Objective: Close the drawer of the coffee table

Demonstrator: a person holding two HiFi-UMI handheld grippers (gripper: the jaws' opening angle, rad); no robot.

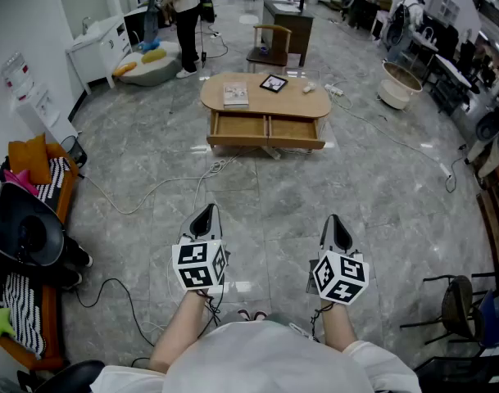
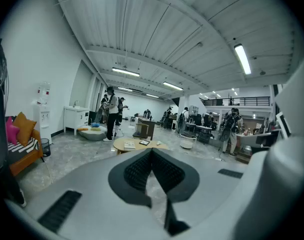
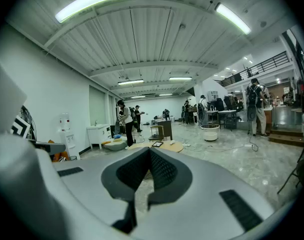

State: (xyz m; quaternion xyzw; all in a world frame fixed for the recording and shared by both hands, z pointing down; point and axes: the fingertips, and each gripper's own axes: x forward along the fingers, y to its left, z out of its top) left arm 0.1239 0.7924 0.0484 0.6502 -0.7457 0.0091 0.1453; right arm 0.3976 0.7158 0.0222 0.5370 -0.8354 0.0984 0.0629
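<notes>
Head view, coffee table: The oval coffee table stands on the grey floor, well ahead of you. Its worktop carries a booklet and a small dark frame.
Head view, drawer: The drawer juts out on the side facing you, with both compartments showing bare wood. It is not yet shut.
Head view, grippers: You hold the left gripper and the right gripper side by side near your waist. Both are aimed toward the table and well apart from it, which looks like a walking carry, since nothing is within reach.
Left gripper view, fingers: The fingers are pressed together on nothing. The coffee table sits small and far beyond their tips.
Right gripper view, fingers: These fingers are also pressed together and empty. The coffee table shows just above the tips.
Why held so: Fingers pressed together make one blunt tip, which suits pushing a drawer front rather than pinching it. You likely need to close the distance first.
</notes>
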